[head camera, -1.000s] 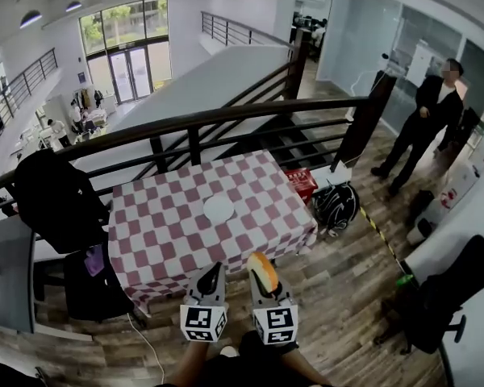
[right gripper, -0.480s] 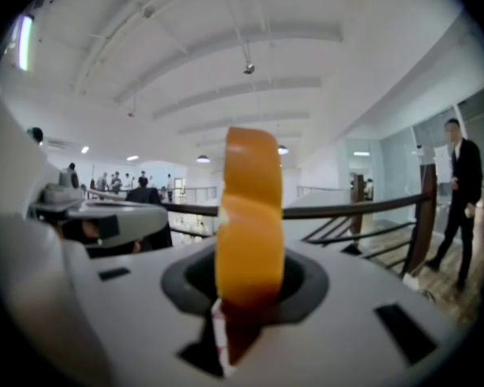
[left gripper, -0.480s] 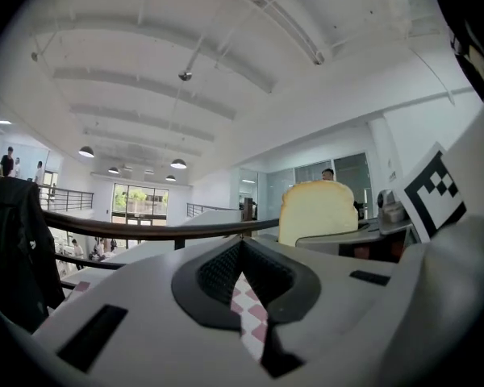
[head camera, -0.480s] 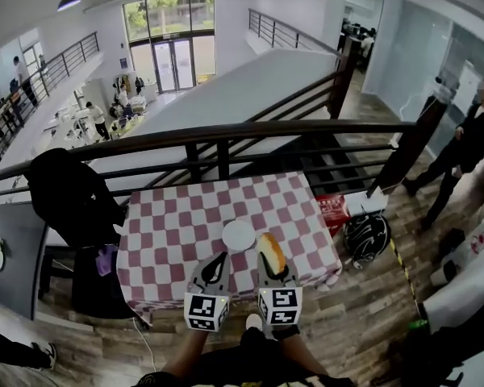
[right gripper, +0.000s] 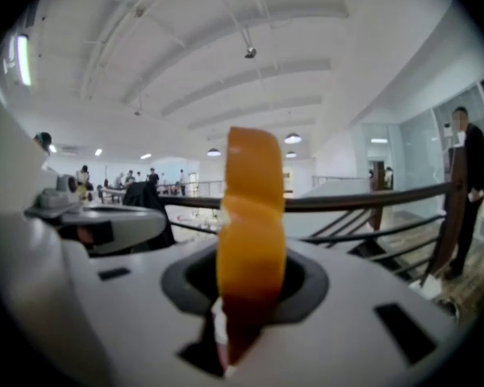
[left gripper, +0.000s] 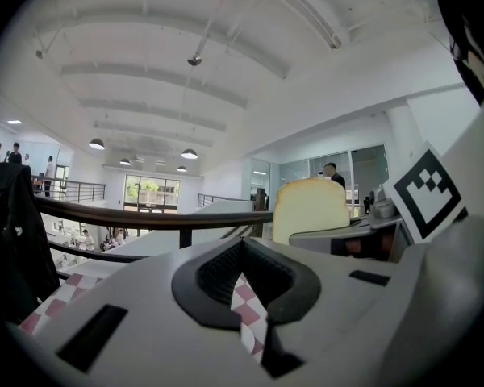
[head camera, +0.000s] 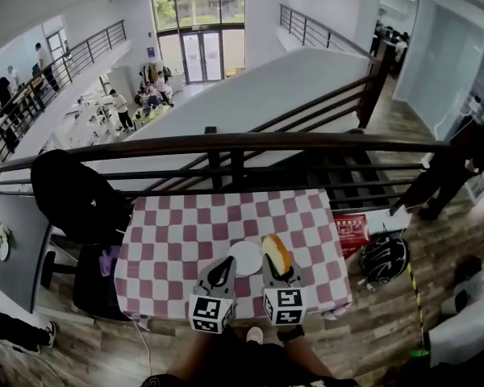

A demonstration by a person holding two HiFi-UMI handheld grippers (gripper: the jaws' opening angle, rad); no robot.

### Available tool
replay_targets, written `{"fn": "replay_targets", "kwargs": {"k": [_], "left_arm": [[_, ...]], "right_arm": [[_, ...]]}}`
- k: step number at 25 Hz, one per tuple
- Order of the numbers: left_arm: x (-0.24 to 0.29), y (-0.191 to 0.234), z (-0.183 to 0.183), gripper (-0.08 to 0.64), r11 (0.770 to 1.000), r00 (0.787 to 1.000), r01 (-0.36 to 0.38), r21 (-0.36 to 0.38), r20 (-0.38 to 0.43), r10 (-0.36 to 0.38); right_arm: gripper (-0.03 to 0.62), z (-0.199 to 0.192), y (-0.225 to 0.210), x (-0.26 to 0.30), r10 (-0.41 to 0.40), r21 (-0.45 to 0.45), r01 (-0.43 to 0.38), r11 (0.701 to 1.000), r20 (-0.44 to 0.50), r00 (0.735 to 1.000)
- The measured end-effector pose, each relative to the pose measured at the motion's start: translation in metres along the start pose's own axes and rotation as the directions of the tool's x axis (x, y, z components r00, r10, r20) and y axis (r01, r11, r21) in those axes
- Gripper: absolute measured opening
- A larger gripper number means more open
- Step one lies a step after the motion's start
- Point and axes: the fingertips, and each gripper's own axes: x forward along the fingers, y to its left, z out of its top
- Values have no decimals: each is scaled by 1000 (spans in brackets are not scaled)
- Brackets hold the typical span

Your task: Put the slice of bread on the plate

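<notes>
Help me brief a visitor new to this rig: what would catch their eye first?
The golden-crusted slice of bread stands upright in the right tongs, just right of the round white plate in the head view. The red-and-white checked tablecloth under the plate stands out against the dark metal railing behind it.

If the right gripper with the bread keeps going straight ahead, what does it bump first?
Probably the checkered table, just right of the plate; if it passes above that, the dark railing. Depth is unclear.
</notes>
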Motion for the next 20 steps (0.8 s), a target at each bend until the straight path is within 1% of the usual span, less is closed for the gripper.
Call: {"fn": "replay_targets", "kwargs": {"k": [3, 5, 9, 11, 13, 15, 18, 20], "left_arm": [[11, 9, -21, 20, 1000, 999, -1, -22, -38, 0], [18, 20, -38, 20, 999, 998, -7, -42, -70, 4], [49, 50, -65, 20, 998, 991, -20, -65, -134, 11], [61, 62, -77, 20, 997, 987, -18, -74, -161, 6], [70, 73, -93, 20, 996, 979, -19, -89, -203, 0], [79, 82, -111, 20, 994, 969, -24, -109, -245, -4], [78, 86, -138, 20, 990, 950, -22, -138, -312, -22], [83, 88, -152, 20, 988, 940, -12, -151, -339, -40]], "right_arm": [[100, -31, 3, 23, 34, 21, -33, 999, -87, 996], [100, -52, 9, 36, 60, 37, -55, 998, -142, 988], [100, -82, 12, 74, 91, 72, -76, 995, -241, 966], [100, -100, 10, 90, 100, 92, -76, 993, -297, 949], [100, -121, 8, 104, 99, 111, -62, 992, -362, 927], [100, -143, 6, 115, 96, 134, -42, 990, -428, 899], [100, -178, 10, 119, 115, 186, -18, 982, -524, 844], [100, -196, 16, 125, 148, 225, -21, 974, -567, 811]]}}
